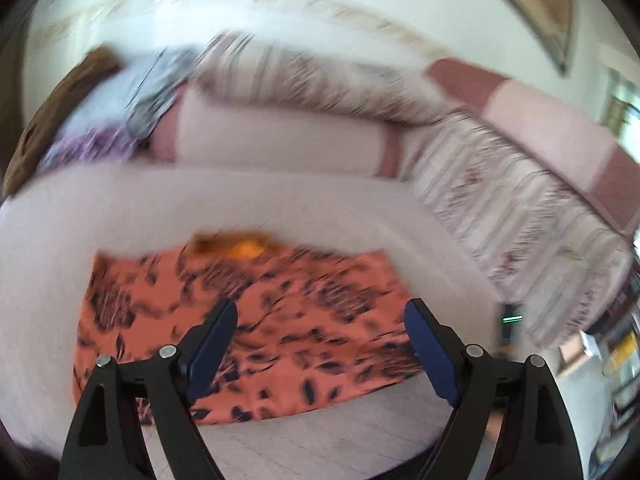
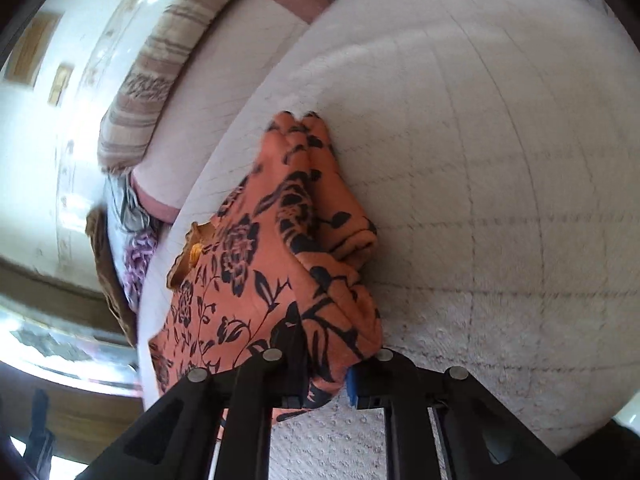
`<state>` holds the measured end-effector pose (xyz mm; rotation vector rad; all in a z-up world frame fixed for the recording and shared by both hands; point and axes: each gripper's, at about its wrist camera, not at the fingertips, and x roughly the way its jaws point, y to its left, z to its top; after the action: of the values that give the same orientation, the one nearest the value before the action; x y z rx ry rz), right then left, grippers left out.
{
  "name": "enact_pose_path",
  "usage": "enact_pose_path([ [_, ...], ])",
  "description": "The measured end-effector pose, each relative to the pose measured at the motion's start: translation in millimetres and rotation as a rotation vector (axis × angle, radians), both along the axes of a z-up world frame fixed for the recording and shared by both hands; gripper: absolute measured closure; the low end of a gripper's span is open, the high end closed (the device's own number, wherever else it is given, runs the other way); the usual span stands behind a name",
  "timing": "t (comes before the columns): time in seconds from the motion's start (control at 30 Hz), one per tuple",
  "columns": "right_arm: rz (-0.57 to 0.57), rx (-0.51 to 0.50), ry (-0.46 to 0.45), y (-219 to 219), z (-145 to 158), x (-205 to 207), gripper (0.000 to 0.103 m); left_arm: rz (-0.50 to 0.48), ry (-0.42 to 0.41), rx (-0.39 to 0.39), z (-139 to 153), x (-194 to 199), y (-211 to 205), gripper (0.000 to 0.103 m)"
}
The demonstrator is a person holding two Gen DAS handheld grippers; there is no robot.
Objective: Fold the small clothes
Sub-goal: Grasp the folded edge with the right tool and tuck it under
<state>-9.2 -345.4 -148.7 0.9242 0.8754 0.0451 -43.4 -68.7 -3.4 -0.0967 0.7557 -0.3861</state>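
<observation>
Garment: orange black-flowered cloth top [image 2: 256, 280], partly folded, flat on the white quilted bed [image 2: 480, 160].
Right gripper [image 2: 326, 384]: clamped on its near edge.
Left gripper [image 1: 320, 344]: wide, empty, above the top.
Left: more folds.

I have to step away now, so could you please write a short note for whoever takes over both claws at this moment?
Left claw: open, empty, hovering above the orange floral-print cotton garment.
Right claw: shut on a bunched edge of that garment.
The garment lies on the white quilted bed cover, partly flat, with one side gathered into thick folds by the right claw.
Done: one side drawn in.
Left: flatten the bunching and finish folding. A pile of other clothes waits by the striped cushions.
</observation>
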Motion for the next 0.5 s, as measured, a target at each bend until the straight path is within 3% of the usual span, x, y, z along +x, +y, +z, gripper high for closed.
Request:
enact_pose_path([
  [0.17, 0.029, -0.163, 0.060, 11, -1, 0, 0.091, 0.118, 0.257, 0.197, -112, 63, 15, 0.018],
  [0.23, 0.046, -0.159, 0.076, 12, -7, 3, 0.088, 0.115, 0.298, 0.253, -138, 71, 21, 0.018],
  [0.3, 0.037, -0.096, 0.057, 3, -3, -1, 0.082, 0.085, 0.227, 0.288, -142, 62, 19, 0.018],
  [0.4, 0.011, -0.043, 0.048, -19, 6, -12, 0.067, 0.075, 0.214, 0.324, -144, 56, 14, 0.017],
  [0.47, -0.024, -0.047, 0.029, -38, 19, -12, 0.043, 0.085, 0.221, 0.300, -144, 57, 17, 0.016],
  [0.5, -0.026, -0.046, 0.009, -44, 24, -8, 0.039, 0.085, 0.223, 0.297, -144, 56, 17, 0.016],
])
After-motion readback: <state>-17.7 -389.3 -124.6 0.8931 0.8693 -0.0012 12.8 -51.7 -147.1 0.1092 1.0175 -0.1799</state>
